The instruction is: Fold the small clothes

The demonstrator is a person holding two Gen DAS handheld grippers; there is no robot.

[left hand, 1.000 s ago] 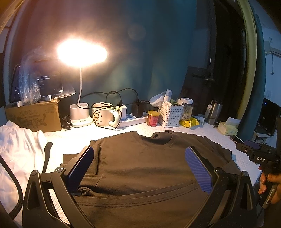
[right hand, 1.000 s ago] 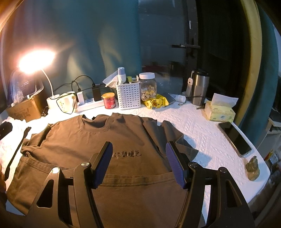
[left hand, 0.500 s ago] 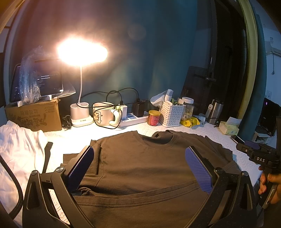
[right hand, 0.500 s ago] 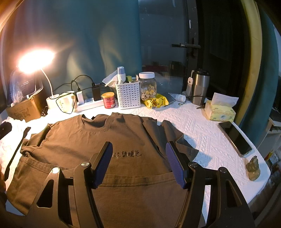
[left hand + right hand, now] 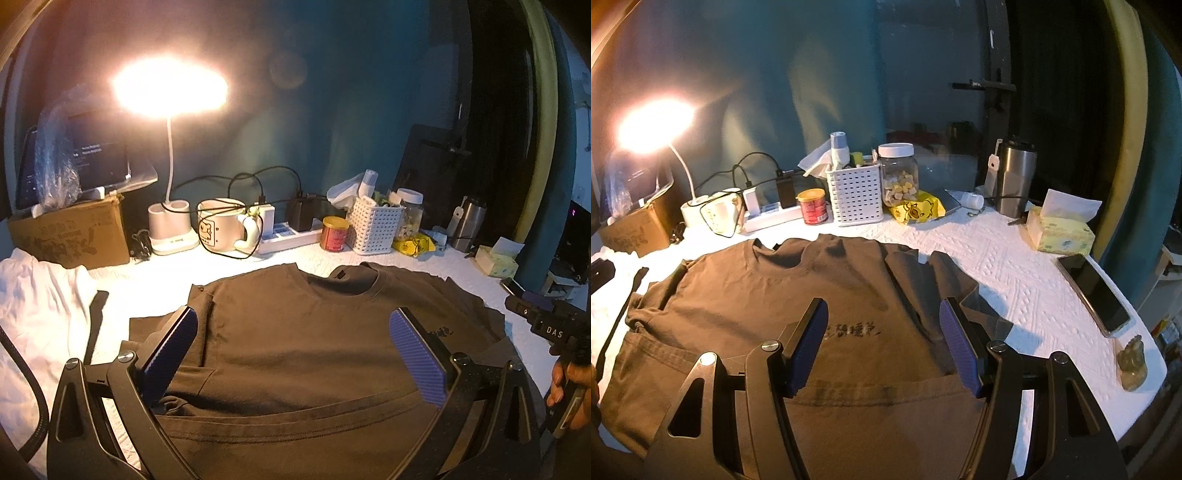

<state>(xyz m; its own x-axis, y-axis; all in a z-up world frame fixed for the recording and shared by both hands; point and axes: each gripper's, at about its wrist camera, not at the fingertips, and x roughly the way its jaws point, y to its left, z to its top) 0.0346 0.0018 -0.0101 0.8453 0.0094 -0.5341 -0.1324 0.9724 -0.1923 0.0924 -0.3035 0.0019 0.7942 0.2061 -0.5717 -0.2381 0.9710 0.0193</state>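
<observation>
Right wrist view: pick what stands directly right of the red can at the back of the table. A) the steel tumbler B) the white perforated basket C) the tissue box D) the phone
B: the white perforated basket stands right beside the red can, while the steel tumbler, tissue box and phone lie much farther right.
</observation>
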